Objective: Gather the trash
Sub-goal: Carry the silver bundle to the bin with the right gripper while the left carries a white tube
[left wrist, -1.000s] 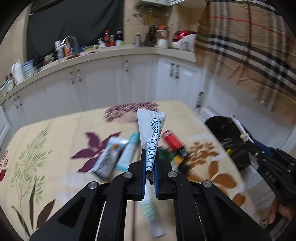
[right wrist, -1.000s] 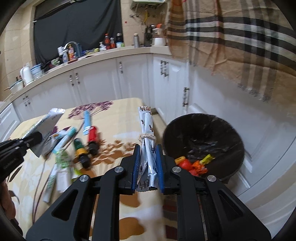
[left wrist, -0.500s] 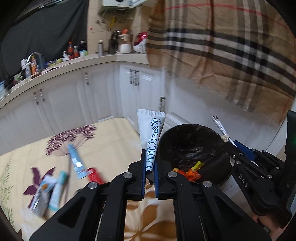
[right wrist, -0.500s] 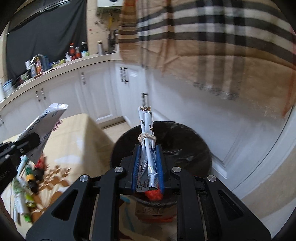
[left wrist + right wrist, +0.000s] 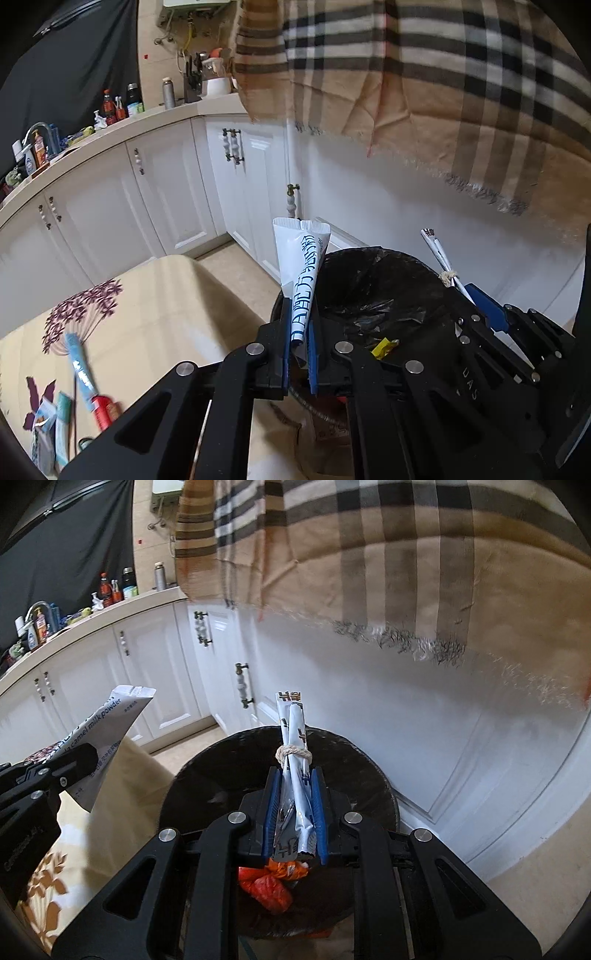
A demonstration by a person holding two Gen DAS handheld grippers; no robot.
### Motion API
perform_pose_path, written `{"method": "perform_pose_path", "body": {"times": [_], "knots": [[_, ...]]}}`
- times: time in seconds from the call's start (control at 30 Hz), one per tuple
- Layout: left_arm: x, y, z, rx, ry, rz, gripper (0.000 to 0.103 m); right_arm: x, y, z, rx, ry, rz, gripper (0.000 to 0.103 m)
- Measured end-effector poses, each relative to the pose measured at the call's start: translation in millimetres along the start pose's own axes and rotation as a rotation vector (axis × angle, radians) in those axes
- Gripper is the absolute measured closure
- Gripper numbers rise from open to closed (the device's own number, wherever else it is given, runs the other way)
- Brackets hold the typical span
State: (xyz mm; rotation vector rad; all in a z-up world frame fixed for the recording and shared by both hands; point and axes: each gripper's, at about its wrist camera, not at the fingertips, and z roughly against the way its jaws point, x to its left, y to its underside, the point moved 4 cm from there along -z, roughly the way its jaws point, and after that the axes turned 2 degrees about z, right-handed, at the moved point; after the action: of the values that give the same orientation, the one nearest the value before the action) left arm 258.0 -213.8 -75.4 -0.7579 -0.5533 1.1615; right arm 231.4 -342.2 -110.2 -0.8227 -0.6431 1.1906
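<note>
My left gripper is shut on a white milk powder sachet with blue print, held at the near rim of the black-lined trash bin. My right gripper is shut on a bundle of white sachets tied with string, held over the bin. The left gripper and its sachet show at the left of the right wrist view. The right gripper with its bundle shows at the right of the left wrist view. Red and yellow wrappers lie in the bin.
A table with a floral cloth stands left of the bin, with tubes and small bottles on it. White cabinets and a cluttered counter run behind. A plaid cloth hangs above.
Both grippers have swung right from the table to the bin, each keeping its sachet. The bin now sits directly under the right gripper.
</note>
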Motion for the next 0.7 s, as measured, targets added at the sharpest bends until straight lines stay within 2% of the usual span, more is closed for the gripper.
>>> {"method": "perform_pose_path", "body": {"times": [0.17, 0.2, 0.27, 0.4, 0.57, 0.63, 0.7], "knots": [[-6.0, 0.4, -21.1, 0.037, -0.005, -0.018, 0.088, -8.2, 2.0, -19.6, 0.021, 0.028, -0.011, 0.082], [-5.5, 1.6, -24.9, 0.048, -0.008, -0.018, 0.086, -9.2, 2.2, -20.9, 0.023, 0.031, -0.014, 0.078], [-4.0, 2.1, -27.2, 0.054, -0.012, -0.015, 0.081, -11.4, 3.3, -19.3, 0.018, 0.037, -0.021, 0.075], [0.8, 3.0, -19.7, 0.036, -0.022, -0.01, 0.071, -11.6, 5.2, -12.0, 0.015, 0.042, -0.017, 0.067], [10.7, 2.9, -3.4, 0.015, -0.024, 0.008, 0.062, -10.2, 7.7, 5.9, 0.01, 0.033, -0.019, 0.063], [16.1, 2.3, 5.0, 0.002, -0.032, 0.016, 0.055, -5.8, 7.7, 15.2, 0.002, 0.026, -0.011, 0.058], [23.0, 2.4, 15.3, -0.016, -0.043, 0.021, 0.052, -1.6, 7.8, 24.0, -0.007, 0.023, 0.0, 0.058]]}}
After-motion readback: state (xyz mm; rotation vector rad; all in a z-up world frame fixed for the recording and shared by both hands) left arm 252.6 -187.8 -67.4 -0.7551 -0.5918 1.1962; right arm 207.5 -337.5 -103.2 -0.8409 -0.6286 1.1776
